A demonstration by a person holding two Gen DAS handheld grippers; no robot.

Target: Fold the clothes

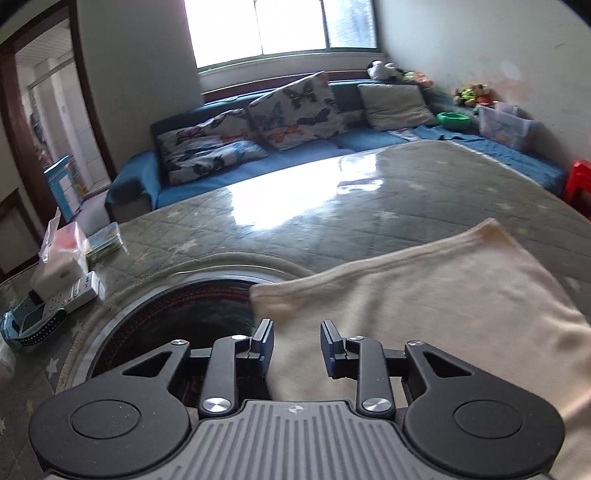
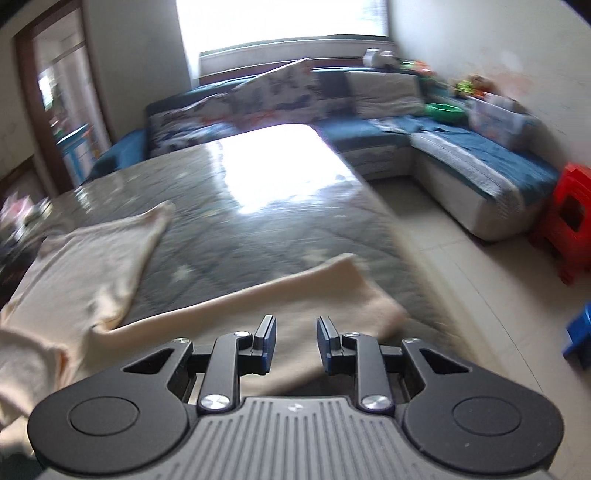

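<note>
Cream cloth [image 1: 443, 295] lies under the left gripper [image 1: 297, 341] and right gripper [image 2: 296, 339]. Both stand slightly parted above it, holding nothing.

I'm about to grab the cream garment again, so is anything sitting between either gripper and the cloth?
Nothing visible. The left gripper and right gripper both hang open directly over the cream garment, with only air beneath the fingers. The boxes lie off to the table's far left.

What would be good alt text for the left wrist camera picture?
Open left tongs hover over a cream garment lying on a quilted grey table cover, nothing pinched between them. A dark round inset sits in the table at left; a blue sofa with butterfly cushions stands beyond under a bright window.
</note>
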